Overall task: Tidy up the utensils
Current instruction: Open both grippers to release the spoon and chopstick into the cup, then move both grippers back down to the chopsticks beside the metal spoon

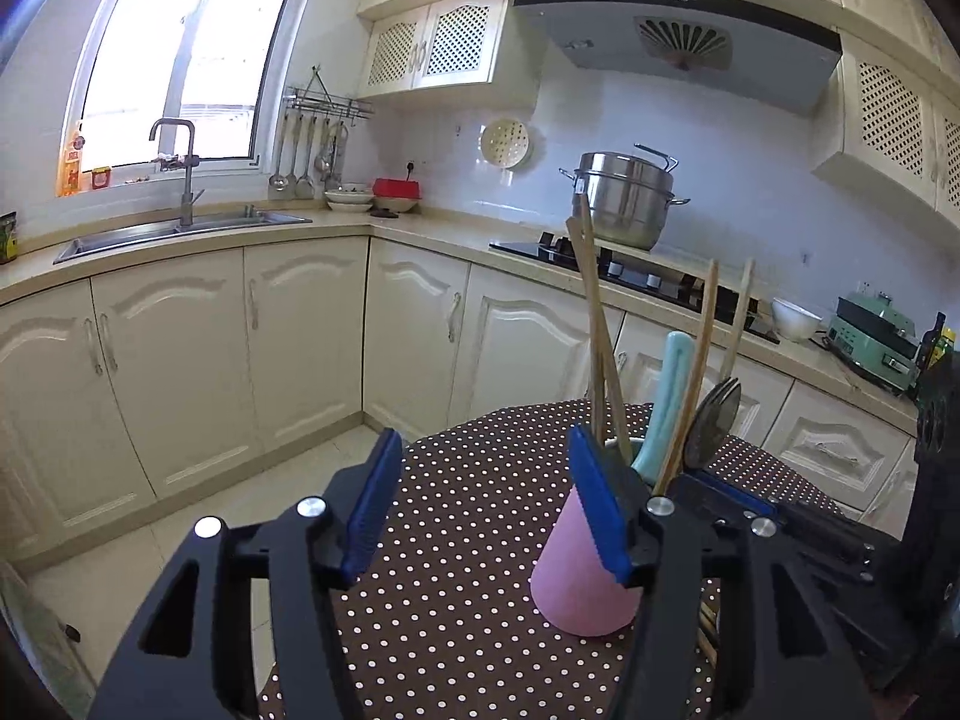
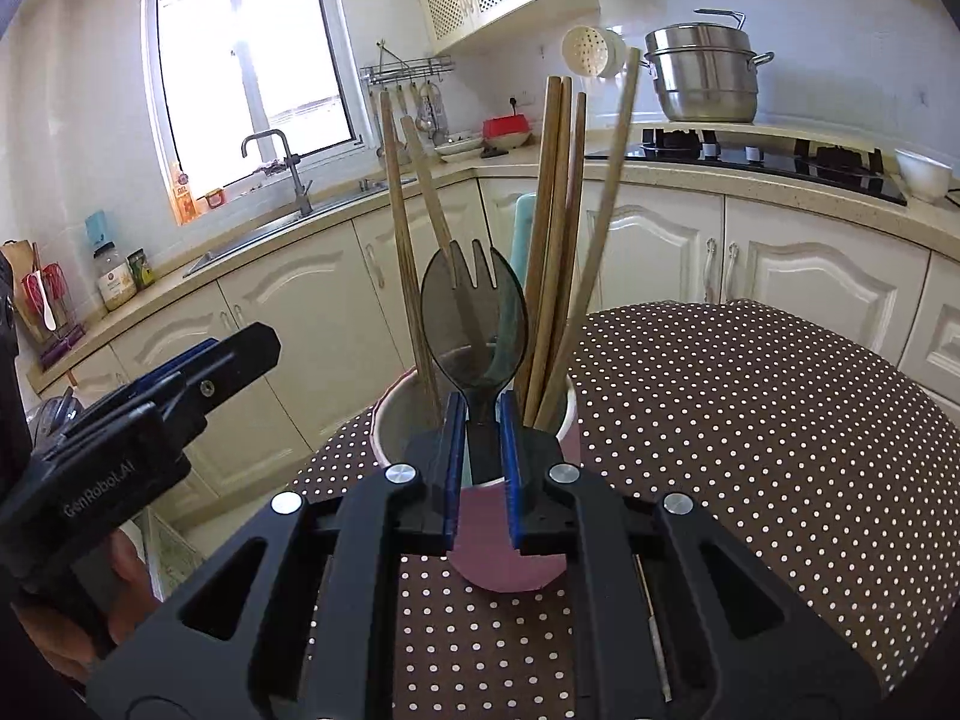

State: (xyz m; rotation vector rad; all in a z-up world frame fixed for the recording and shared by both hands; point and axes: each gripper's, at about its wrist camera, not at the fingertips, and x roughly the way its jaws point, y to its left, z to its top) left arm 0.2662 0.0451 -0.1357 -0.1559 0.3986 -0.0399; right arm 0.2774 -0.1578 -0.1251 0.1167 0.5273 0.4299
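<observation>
Polka-dotted brown cloth covers the round table [image 2: 750,420], which sits in a cream-cabinet kitchen with a steel sink [image 1: 180,231] under the window and a tall stainless steamer pot [image 2: 702,75] on the black hob. Near the table's edge stands a pink paper cup with a white rim [image 2: 510,564], widening toward the top, its pale inside visible in the right wrist view. It holds a bundle of long wooden chopsticks [image 2: 555,240] that fan outward, some leaning left and others right, together with a pale turquoise handle with a rounded end [image 1: 666,396] standing nearly upright among them.

Smoky translucent grey plastic forms the spork [image 2: 471,312]: a broad spoon-shaped bowl with short tines cut into its top edge, through which the chopsticks behind it show dimly. Its head rises above the cup's rim, tines upward, and its narrow dark neck runs down between the blue pads.

The right gripper [image 2: 483,450] is closed nearly all the way, its two blue pads pinching the spork's neck just over the cup's mouth. The left gripper [image 1: 486,504] is spread wide and grips nothing; its right blue pad [image 1: 600,504] lies in front of the cup's side, though whether it touches is unclear, while the left pad hangs over bare cloth.
</observation>
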